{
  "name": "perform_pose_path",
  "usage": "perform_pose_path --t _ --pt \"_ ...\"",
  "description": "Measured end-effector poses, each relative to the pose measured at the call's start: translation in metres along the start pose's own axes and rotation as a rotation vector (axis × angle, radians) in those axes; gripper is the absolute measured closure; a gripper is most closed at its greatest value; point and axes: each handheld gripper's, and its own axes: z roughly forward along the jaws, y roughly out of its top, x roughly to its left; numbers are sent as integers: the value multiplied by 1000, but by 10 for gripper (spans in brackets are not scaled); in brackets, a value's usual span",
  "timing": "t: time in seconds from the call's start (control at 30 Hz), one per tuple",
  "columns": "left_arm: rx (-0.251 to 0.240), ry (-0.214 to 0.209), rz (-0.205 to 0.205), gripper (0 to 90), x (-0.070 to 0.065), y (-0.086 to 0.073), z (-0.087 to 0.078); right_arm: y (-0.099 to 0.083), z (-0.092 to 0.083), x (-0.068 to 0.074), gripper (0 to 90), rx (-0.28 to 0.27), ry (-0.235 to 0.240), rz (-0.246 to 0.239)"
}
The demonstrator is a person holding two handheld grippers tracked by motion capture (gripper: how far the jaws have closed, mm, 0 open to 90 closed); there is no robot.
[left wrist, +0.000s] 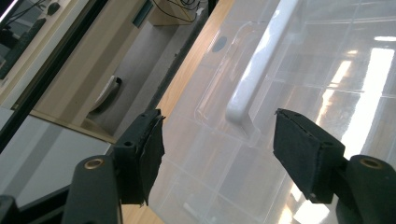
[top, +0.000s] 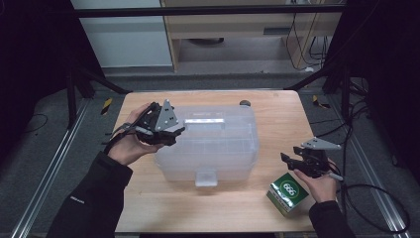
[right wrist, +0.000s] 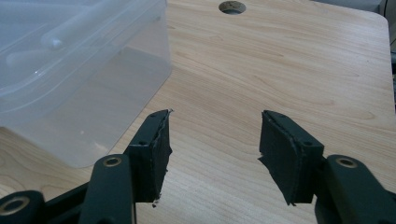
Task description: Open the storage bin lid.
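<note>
Wooden table (top: 277, 119) bears clear box (top: 218, 148); grey carpet around; both grippers' fingers spread, empty.

A clear plastic storage box (top: 210, 146) with a white handle (top: 204, 121) sits closed mid-table, front latch down.

One clear plastic storage box (top: 213, 144), one green carton (top: 287, 193) and two hand-held tongs on one wooden worktop (top: 277, 119).

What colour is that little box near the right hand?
Green, with white print on top; the small box shows best in the high view.
</note>
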Motion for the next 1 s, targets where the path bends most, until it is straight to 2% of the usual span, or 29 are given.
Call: perform_pose_path --t 0.2,0.3,0.47,0.6,0.7,0.73,0.77,0.8,0.83,0.93,1.0 --pt "17 -13 34 340 -4 5 8 0 1 1 437 2 0 -2" --pt "20 -8 67 357 -6 9 14 0 1 2 438 7 3 -5" --pt "24 -8 87 373 -7 12 20 0 1 2 439 7 3 -7" --pt "37 -5 117 392 -8 14 25 0 1 2 439 9 6 -2" --pt "48 2 155 421 -9 17 28 0 2 2 440 10 5 -8" --pt "48 2 155 428 -9 17 28 0 2 2 440 10 5 -8" --pt "64 6 184 433 -9 19 29 0 2 2 440 10 6 -8" --pt "64 6 184 436 -9 19 29 0 2 2 440 10 6 -8" --pt "73 11 207 436 -10 20 31 0 2 1 440 11 6 -8" --pt "85 10 227 458 -11 22 34 0 2 1 441 11 7 -8" --pt "85 9 225 478 -12 23 35 0 2 1 442 10 7 -7"
